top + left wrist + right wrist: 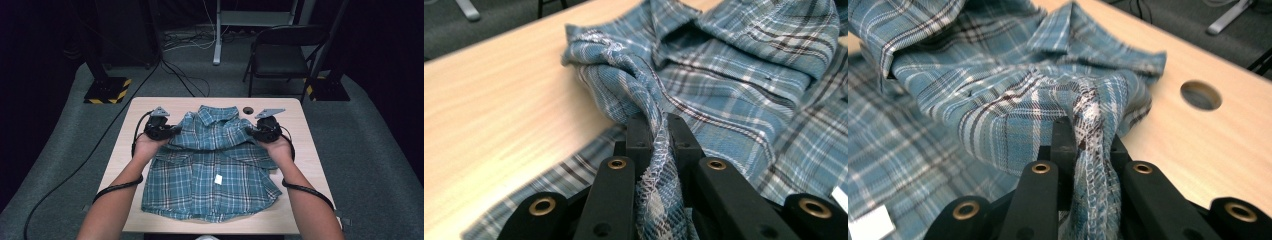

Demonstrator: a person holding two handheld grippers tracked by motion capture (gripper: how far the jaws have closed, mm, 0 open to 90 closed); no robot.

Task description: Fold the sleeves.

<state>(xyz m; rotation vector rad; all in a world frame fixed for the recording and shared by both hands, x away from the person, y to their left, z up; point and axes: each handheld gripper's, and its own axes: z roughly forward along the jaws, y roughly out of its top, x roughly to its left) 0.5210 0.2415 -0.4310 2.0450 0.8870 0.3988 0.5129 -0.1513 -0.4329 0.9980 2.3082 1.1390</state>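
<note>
Up close, the left gripper (656, 135) and right gripper (1088, 137) each pinch a bunched fold of the plaid shirt (212, 165); beyond the right jaws, a table hole (1200, 95).

A light wooden worktop (310, 165) is seen with 1 round hole (248, 110) near its far edge. Beyond the worktop, 1 black folding chair (285, 52) stands on grey carpet (380, 145), and cables (185, 40) are strewn there.
</note>
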